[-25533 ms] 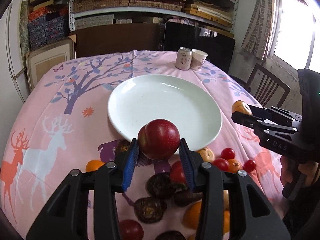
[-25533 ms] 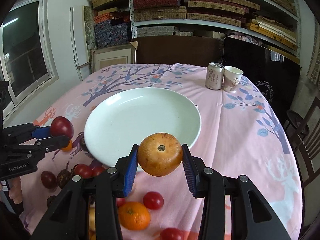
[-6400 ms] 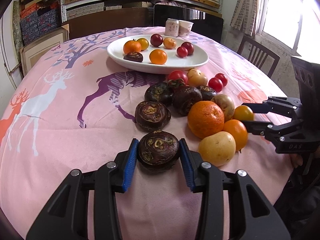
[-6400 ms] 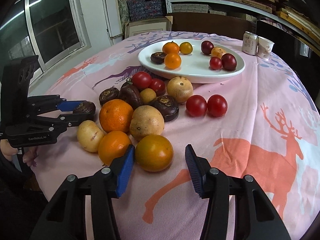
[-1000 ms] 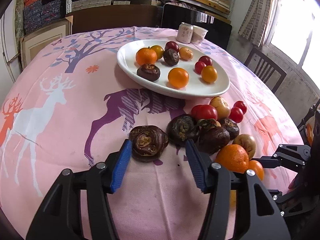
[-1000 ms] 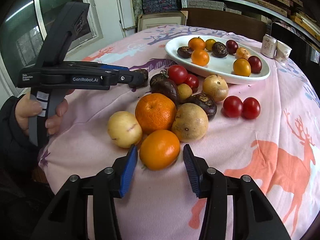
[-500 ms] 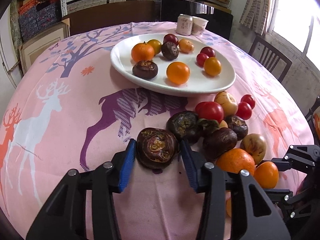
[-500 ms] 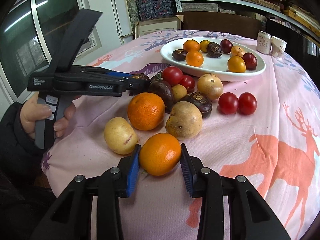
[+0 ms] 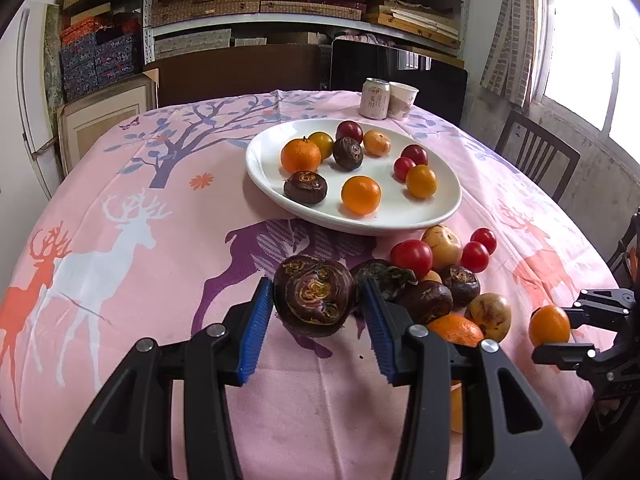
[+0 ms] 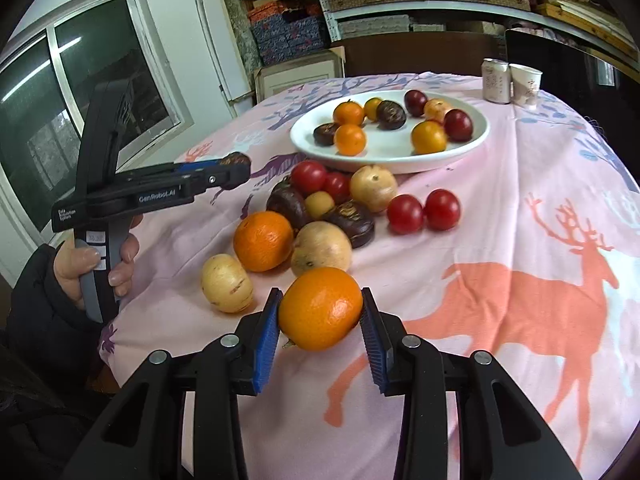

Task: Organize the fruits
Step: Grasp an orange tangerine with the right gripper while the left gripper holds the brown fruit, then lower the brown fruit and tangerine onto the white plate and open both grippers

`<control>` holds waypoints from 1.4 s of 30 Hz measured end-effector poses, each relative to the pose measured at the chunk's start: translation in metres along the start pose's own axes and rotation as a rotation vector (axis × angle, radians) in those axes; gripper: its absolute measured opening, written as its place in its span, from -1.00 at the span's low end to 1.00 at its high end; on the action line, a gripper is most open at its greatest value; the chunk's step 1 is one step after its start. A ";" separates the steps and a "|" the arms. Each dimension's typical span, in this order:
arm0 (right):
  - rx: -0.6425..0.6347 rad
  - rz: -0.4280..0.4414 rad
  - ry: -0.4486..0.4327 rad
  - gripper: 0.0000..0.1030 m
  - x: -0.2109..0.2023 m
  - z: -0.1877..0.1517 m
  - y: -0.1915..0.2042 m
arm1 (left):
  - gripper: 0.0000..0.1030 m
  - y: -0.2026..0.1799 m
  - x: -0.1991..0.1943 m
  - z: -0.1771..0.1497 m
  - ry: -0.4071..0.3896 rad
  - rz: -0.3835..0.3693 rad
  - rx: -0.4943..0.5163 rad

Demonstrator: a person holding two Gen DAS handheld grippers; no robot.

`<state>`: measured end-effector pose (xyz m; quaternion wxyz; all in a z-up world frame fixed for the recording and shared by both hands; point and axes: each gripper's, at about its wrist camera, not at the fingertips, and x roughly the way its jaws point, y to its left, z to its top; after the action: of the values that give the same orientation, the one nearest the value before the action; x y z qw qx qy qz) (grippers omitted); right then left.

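Mangosteen (image 9: 314,295), calyx facing camera, pinched by left gripper (image 9: 316,312); right gripper (image 10: 320,320) clamps orange (image 10: 320,308).

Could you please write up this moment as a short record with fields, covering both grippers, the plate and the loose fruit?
left gripper: shut on dark brown fruit
right gripper: shut on orange
white plate: holds nine fruits, including two dark brown ones
loose fruit: cluster on pink tablecloth in front of plate, with big orange and pale yellow fruit nearest
behind plate: can beside paper cup
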<state>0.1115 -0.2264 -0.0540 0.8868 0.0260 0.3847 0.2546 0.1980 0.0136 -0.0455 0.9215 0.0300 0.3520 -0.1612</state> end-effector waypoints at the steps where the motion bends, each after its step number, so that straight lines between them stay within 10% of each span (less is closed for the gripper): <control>1: 0.006 -0.002 -0.008 -0.25 -0.003 0.001 -0.003 | -0.13 0.001 -0.001 0.000 -0.003 -0.001 -0.004; 17: -0.031 -0.134 -0.193 -0.24 -0.033 0.098 -0.031 | -0.13 -0.028 -0.003 0.066 -0.056 -0.044 0.064; 29: 0.025 -0.138 -0.178 -0.23 0.056 0.169 -0.070 | -0.12 -0.021 0.092 0.114 0.031 -0.055 0.014; 33: 0.040 -0.106 -0.220 0.15 0.066 0.167 -0.073 | 0.39 -0.013 0.099 0.107 0.006 -0.051 -0.010; 42: 0.123 -0.104 -0.230 0.15 0.049 0.137 -0.093 | 0.49 -0.002 0.077 0.090 -0.017 -0.048 -0.052</control>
<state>0.2744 -0.2634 -0.0130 0.9338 0.0892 0.2964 0.1796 0.3086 -0.0245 -0.0283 0.9208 -0.0036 0.3490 -0.1741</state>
